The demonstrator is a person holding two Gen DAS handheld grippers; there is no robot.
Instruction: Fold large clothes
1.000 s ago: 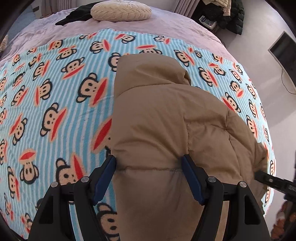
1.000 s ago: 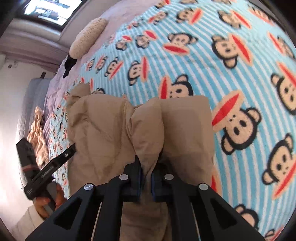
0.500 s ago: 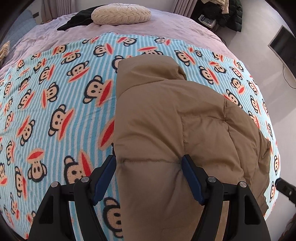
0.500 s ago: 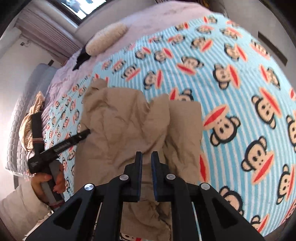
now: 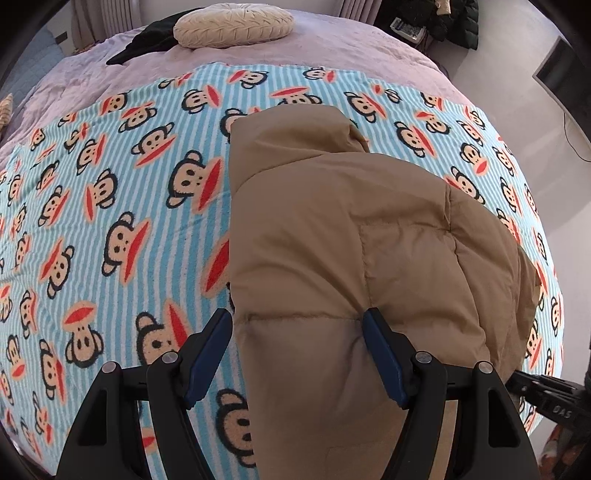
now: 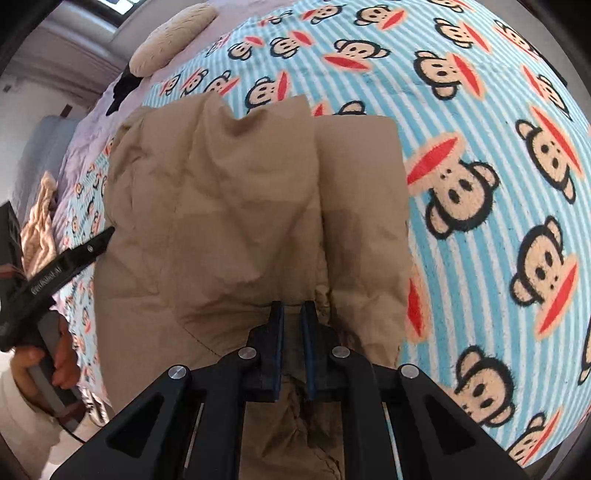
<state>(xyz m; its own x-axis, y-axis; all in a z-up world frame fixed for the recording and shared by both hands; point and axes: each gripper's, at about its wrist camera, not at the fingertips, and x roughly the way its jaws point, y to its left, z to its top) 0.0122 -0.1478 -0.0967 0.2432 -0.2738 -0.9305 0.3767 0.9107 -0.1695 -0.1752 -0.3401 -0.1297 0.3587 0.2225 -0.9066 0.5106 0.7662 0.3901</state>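
**Puffer jacket part-folded on the bed**

On the bed [image 5: 332, 48], across a monkey-print blanket [image 5: 110, 221], the tan jacket [image 5: 332, 240] fills centre frame, sleeves apparently folded in; a lengthwise fold seems left. The left gripper [image 5: 297, 354] stands wide astride its hem. The right gripper [image 6: 291, 314] is nearly together, possibly pinching fabric.

The bed [image 5: 351, 48] is covered by a mauve spread, with a blue-and-white striped monkey blanket [image 5: 110, 221] laid over most of it. A tan padded coat [image 5: 332, 240] lies on the blanket, nearer the bed's right edge than its left, hood toward the head end. Near the head end a round cream cushion [image 5: 232, 22] rests on the spread, touching a black garment [image 5: 147, 44].
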